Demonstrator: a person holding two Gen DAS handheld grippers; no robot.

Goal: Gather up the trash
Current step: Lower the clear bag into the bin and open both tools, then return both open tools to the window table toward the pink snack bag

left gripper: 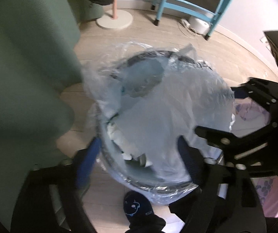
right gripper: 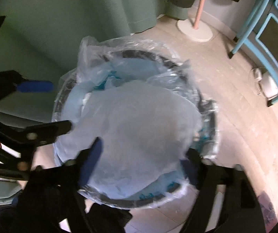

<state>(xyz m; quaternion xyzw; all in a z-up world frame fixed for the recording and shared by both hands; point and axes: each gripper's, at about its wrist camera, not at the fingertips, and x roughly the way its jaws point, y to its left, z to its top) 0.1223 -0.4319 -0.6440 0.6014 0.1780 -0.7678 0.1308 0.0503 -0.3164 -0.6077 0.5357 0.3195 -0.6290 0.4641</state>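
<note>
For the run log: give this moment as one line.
phase: bagging | left tongs: open over bin liner | right tongs: open | trash bin: lined

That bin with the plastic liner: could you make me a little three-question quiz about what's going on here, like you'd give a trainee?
1. True or false: the trash bin is lined with a clear plastic bag.
2. What stands on the floor behind the bin: A) a turquoise frame, B) a red bucket, C) a bicycle?
3. Fill in: both the left gripper and the right gripper hang above the bin with jaws ____.

Key: 1 true; 2 A; 3 open.
</note>
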